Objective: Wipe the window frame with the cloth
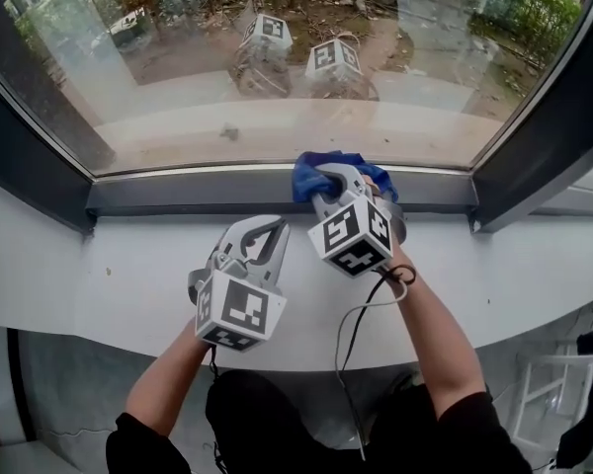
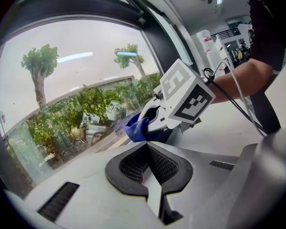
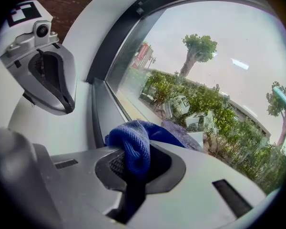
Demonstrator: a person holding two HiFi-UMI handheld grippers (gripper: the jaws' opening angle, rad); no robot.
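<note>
A blue cloth (image 1: 321, 174) lies bunched on the dark grey bottom rail of the window frame (image 1: 198, 191). My right gripper (image 1: 338, 184) is shut on the cloth (image 3: 136, 149) and presses it against the rail below the glass. In the left gripper view the cloth (image 2: 135, 128) shows under the right gripper's marker cube. My left gripper (image 1: 267, 233) rests on the white sill a little left of the right one, jaws shut with nothing between them (image 2: 148, 168). It shows in the right gripper view as a grey shape (image 3: 50, 82) at the upper left.
The white sill (image 1: 109, 275) runs the full width below the frame. Dark frame uprights stand at the left (image 1: 30, 117) and right (image 1: 563, 117). Both grippers are mirrored in the window pane (image 1: 296, 57). A black cable (image 1: 361, 314) hangs from the right gripper.
</note>
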